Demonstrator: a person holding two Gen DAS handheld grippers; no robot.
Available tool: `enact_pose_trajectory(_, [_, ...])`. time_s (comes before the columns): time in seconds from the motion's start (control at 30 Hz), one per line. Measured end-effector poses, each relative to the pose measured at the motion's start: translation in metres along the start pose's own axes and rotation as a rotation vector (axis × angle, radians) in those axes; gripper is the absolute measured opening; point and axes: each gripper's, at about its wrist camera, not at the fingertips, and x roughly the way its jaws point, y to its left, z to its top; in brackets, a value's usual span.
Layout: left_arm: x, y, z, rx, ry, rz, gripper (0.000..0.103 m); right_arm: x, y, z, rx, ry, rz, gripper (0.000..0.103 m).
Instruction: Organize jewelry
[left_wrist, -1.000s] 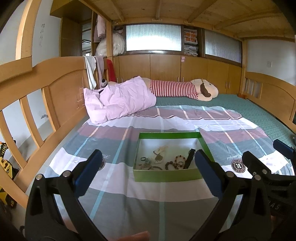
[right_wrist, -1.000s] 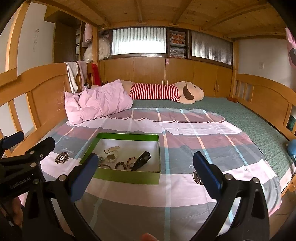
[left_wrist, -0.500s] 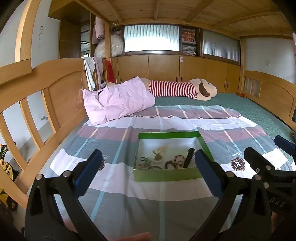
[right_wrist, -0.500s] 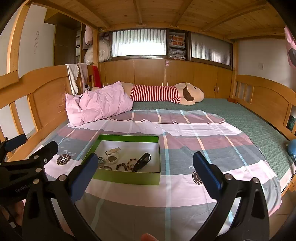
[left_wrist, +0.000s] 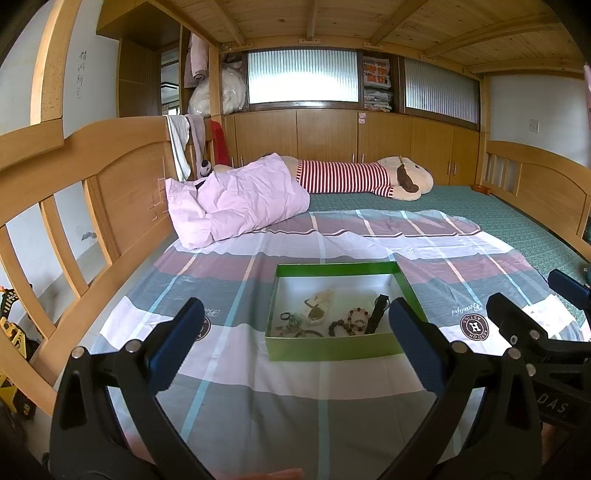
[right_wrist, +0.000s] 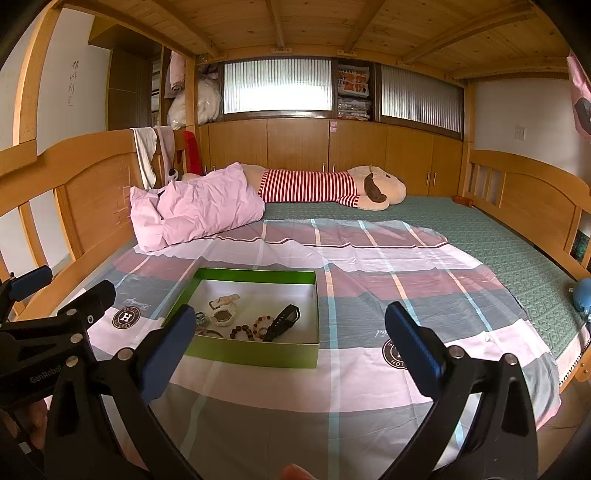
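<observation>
A green open box (left_wrist: 332, 350) with a white floor lies on the striped sheet; it also shows in the right wrist view (right_wrist: 255, 355). Inside lie a white watch (left_wrist: 317, 306), a dark bead bracelet (left_wrist: 351, 322), a black band (left_wrist: 378, 314) and small rings (left_wrist: 286, 317). The right wrist view shows the watch (right_wrist: 221, 310), beads (right_wrist: 251, 328) and band (right_wrist: 282, 321). My left gripper (left_wrist: 295, 343) is open and empty, short of the box. My right gripper (right_wrist: 291, 347) is open and empty, near the box's right front.
A pink pillow (left_wrist: 236, 203) and a striped plush toy (left_wrist: 351, 177) lie farther up the bed. A wooden rail (left_wrist: 92, 206) runs along the left, another rail (right_wrist: 524, 199) on the right. A blue toy (right_wrist: 583, 295) sits at the right edge.
Both views have shifted slightly; the grippers have lifted and tilted a little. Both stay open and empty. The box and jewelry have not moved.
</observation>
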Motion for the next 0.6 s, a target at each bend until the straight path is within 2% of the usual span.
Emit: enact_pose_trajectory(0.6, [0.0001,-0.0006,-0.0001,-0.001,0.000,0.002,0.099,0.0004,-0.0017,0.0001,-0.002,0.001,0.002,0.100])
